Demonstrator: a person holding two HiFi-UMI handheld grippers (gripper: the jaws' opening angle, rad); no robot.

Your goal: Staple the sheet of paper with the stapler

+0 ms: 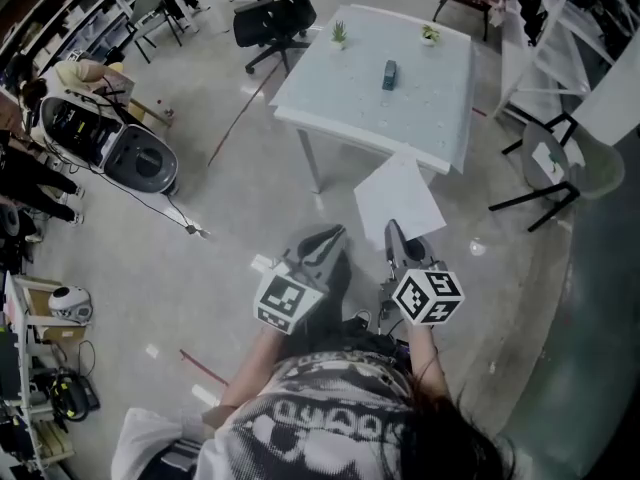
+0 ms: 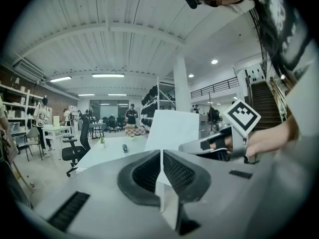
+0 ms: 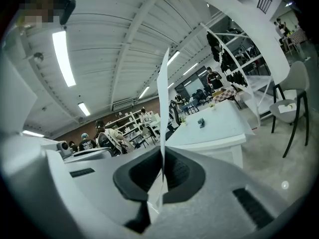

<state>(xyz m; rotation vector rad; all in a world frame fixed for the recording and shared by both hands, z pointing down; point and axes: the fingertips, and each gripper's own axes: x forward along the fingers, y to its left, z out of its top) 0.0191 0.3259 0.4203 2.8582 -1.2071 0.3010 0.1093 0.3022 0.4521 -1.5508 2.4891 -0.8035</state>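
A white sheet of paper (image 1: 400, 196) hangs in the air in front of the person, and my right gripper (image 1: 392, 228) is shut on its near edge. In the right gripper view the sheet (image 3: 163, 98) rises edge-on from between the closed jaws of that gripper (image 3: 162, 156). My left gripper (image 1: 335, 234) is beside it on the left, shut, with nothing seen held. In the left gripper view its closed jaws (image 2: 162, 153) point at the sheet (image 2: 172, 128). The dark stapler (image 1: 388, 74) lies on the white table (image 1: 330, 88) well ahead, far from both grippers.
Two small potted plants (image 1: 339, 34) (image 1: 430, 35) stand at the table's far edge. A black office chair (image 1: 275, 16) is behind the table, and a white chair (image 1: 560, 163) stands to its right. A grey machine (image 1: 140, 158) sits on the floor at left.
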